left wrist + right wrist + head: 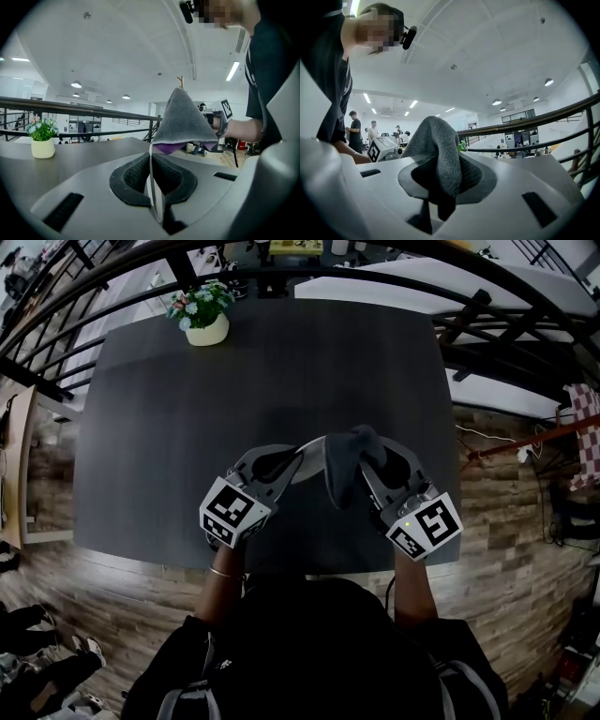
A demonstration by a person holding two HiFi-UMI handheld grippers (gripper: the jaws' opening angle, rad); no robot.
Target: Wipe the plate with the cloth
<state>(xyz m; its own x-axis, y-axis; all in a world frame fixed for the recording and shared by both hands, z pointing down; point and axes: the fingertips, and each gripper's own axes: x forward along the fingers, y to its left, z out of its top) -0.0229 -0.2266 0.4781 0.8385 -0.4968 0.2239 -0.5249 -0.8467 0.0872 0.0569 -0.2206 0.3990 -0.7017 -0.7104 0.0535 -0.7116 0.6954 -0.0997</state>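
The plate [155,187] is being held on edge in the air, over the near side of the dark table [169,427]. It is showing as a thin white disc, seen almost edge-on from the left gripper view. It is looking stiff, smooth and probably breakable, and likely slippery under a pad, so the rim seems the only sensible place to take it. That is where the left gripper [281,461] is clamping it, its jaws pressing together on the thin edge.

The cloth [349,465] is hanging against the plate's far edge. It is a thick grey towel with a purple underside, soft, light and limp, so I judge it will fold round whatever it meets. A bunched fold is the place to grip it, and the right gripper [377,463] is pinching one between its closed jaws.

A small flower pot [206,322] is sitting well apart at the table's far corner.
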